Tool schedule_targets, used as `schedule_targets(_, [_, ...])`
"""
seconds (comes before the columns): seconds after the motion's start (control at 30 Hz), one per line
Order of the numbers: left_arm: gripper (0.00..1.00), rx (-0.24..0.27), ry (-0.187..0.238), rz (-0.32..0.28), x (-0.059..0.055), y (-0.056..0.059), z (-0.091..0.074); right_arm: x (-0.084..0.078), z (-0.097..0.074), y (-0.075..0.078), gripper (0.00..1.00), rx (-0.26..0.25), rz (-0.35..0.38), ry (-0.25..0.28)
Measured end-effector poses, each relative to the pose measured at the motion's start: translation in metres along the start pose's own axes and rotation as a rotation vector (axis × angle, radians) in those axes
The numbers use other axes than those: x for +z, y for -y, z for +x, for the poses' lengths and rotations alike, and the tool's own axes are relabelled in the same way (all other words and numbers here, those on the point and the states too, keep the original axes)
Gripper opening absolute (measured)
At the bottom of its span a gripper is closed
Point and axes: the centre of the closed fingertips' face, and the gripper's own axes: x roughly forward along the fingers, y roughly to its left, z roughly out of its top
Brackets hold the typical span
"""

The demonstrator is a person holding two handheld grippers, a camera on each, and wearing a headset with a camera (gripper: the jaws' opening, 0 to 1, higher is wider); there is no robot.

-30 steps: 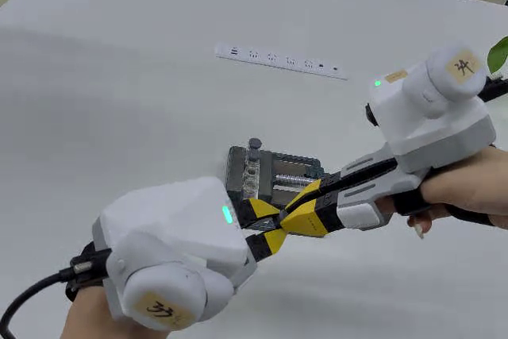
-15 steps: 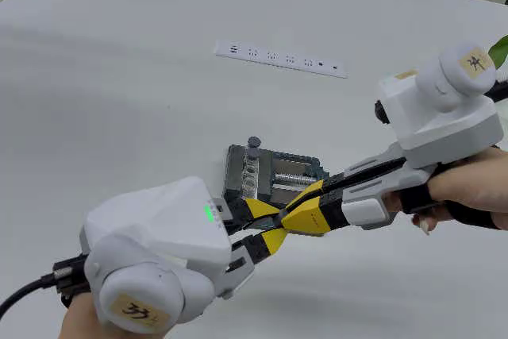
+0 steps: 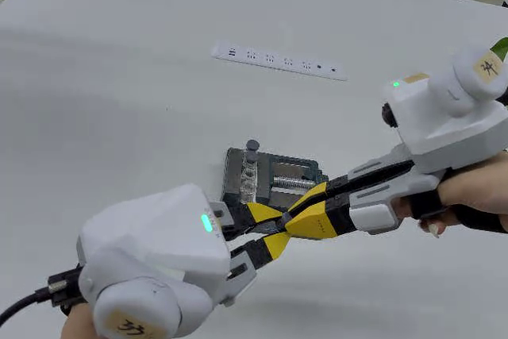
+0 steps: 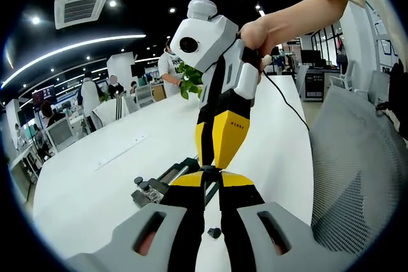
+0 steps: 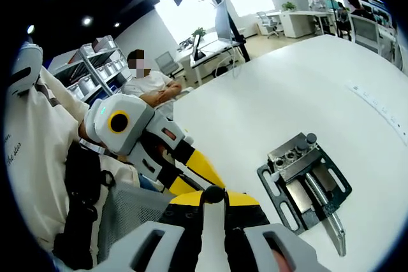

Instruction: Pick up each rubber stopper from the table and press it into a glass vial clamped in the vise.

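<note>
My right gripper [image 5: 213,202] is shut on a small dark rubber stopper [image 5: 213,193] held at its yellow tips. My left gripper [image 3: 279,228] crosses it from below left, tip to tip, just above the table in front of the vise [image 3: 279,182]. In the left gripper view the left gripper [image 4: 210,181] shows a narrow gap, and the right gripper's tip sits at that gap. Another dark stopper [image 4: 215,232] lies on the table below. The vise clamps a row of glass vials [image 3: 249,179]; the far one carries a grey stopper [image 3: 252,147].
A white power strip [image 3: 278,61] lies on the table beyond the vise. The vise screw [image 5: 322,205] sticks out toward the grippers. Chairs, desks and seated people stand around the white table [image 3: 119,101].
The grippers stay crossed at their tips. The left gripper has drawn slightly down and toward me; the right hand has shifted a little to the right.
</note>
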Motion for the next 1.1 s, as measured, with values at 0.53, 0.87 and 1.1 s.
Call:
schedule_targets(0.53, [0.04, -0.006, 0.000, 0.013, 0.0027, 0.0011, -0.0011, -0.0011, -0.0012, 0.0025, 0.06, -0.011, 0.008, -0.013])
schedule_targets(0.87, [0.04, -0.009, -0.038, 0.091, 0.0002, 0.0038, 0.0010, -0.0035, -0.0004, 0.0033, 0.07, -0.021, 0.067, -0.031])
schedule_targets(1.1, [0.04, 0.001, -0.045, 0.077, -0.0019, 0.0008, 0.0008, -0.0025, 0.0009, 0.0043, 0.07, -0.033, 0.078, -0.030])
